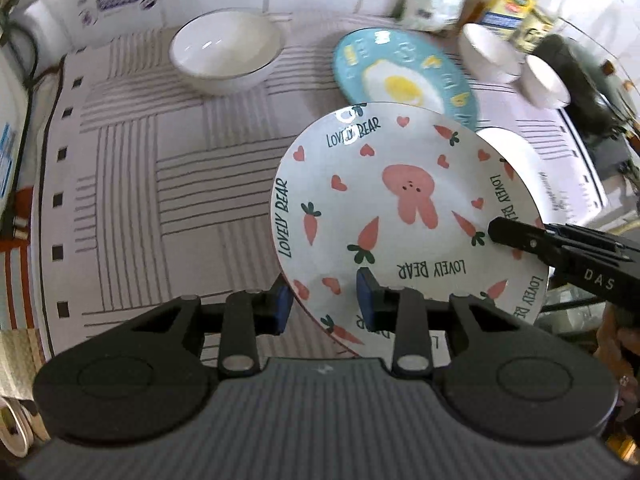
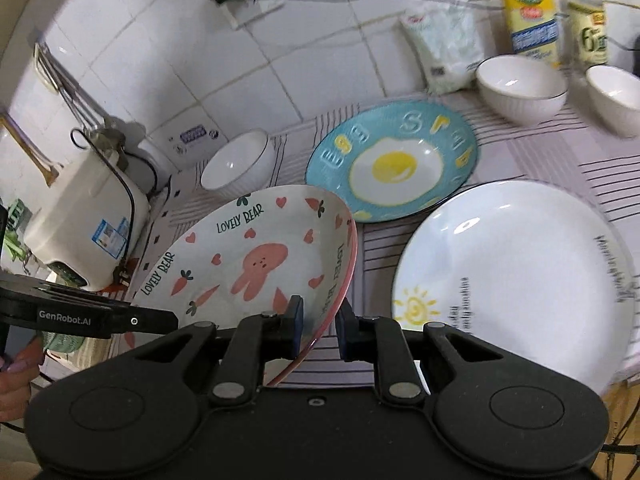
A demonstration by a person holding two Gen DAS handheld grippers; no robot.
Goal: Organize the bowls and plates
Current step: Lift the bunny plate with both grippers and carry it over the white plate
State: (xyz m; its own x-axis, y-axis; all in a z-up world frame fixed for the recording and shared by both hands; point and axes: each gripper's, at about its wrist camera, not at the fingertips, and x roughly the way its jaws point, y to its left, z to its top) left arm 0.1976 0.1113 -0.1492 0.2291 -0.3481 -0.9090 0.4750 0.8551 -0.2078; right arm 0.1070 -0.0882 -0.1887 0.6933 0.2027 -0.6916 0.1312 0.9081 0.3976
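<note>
A white "Lovely Bear" plate (image 1: 404, 208) with a pink rabbit and carrots is held tilted above the table. My left gripper (image 1: 325, 304) has its blue pads on either side of the plate's near rim. My right gripper (image 2: 319, 326) is shut on the opposite rim of the same plate (image 2: 256, 256). A blue egg plate (image 1: 400, 68) (image 2: 394, 164) lies flat behind it. A large white sun plate (image 2: 516, 280) lies to the right, partly hidden in the left wrist view (image 1: 516, 160). White bowls stand at the back left (image 1: 226, 50) (image 2: 240, 164) and back right (image 2: 520, 88).
A striped cloth (image 1: 160, 184) covers the table. A white appliance (image 2: 84, 216) with a cord stands at the left. Bottles (image 2: 530, 12) and a white bag (image 2: 444, 56) line the tiled back wall. A further bowl (image 2: 616, 96) sits at the far right.
</note>
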